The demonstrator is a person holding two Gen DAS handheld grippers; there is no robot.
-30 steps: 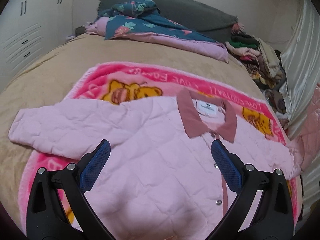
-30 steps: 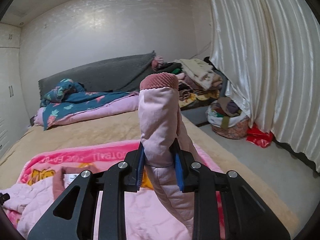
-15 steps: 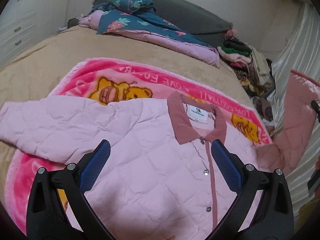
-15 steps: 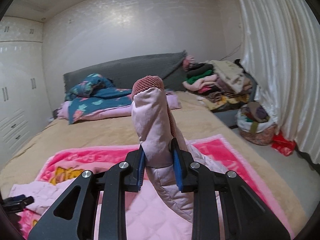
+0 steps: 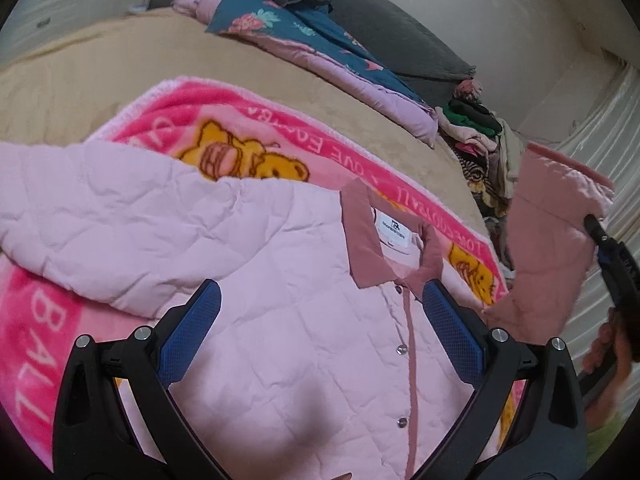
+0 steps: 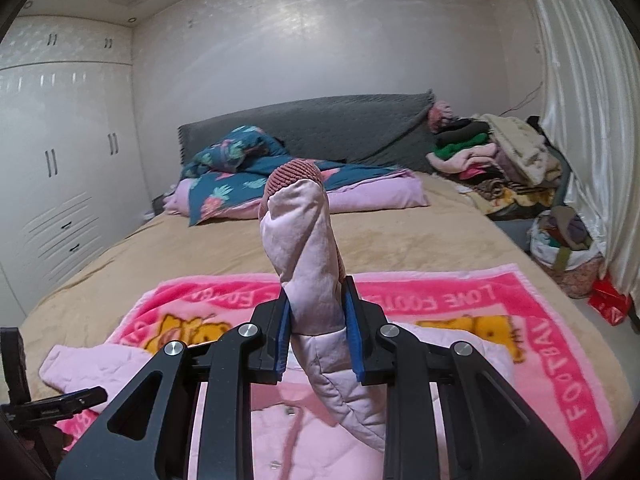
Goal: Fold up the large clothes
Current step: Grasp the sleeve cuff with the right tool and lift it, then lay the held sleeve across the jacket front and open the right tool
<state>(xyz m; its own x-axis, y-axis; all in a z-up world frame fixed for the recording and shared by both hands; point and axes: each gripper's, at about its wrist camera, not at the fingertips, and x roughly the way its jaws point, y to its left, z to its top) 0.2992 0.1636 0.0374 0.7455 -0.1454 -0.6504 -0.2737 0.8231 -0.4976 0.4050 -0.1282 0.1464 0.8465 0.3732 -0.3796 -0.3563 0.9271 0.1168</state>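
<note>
A pale pink quilted jacket (image 5: 280, 280) with a dusty-rose collar (image 5: 360, 240) lies front up on a pink cartoon blanket (image 5: 248, 120) on the bed. My left gripper (image 5: 320, 320) hangs open above the jacket's chest, empty. My right gripper (image 6: 316, 320) is shut on the jacket's right sleeve (image 6: 308, 240) and holds it upright, rose cuff (image 6: 294, 172) on top. In the left wrist view the lifted sleeve (image 5: 548, 240) stands at the right, with the right gripper (image 5: 616, 264) behind it. The other sleeve (image 5: 80, 200) lies spread out to the left.
The bed (image 6: 400, 232) has a tan cover. A teal floral quilt (image 6: 240, 176) lies by the grey headboard (image 6: 320, 128). A pile of clothes (image 6: 492, 156) and a full basket (image 6: 568, 256) stand at the right by the curtain (image 6: 580, 120). White wardrobes (image 6: 60, 160) stand on the left.
My right gripper has swung the held sleeve up and leftward over the jacket. My left gripper has drifted, so the collar now sits closer to its right finger.
</note>
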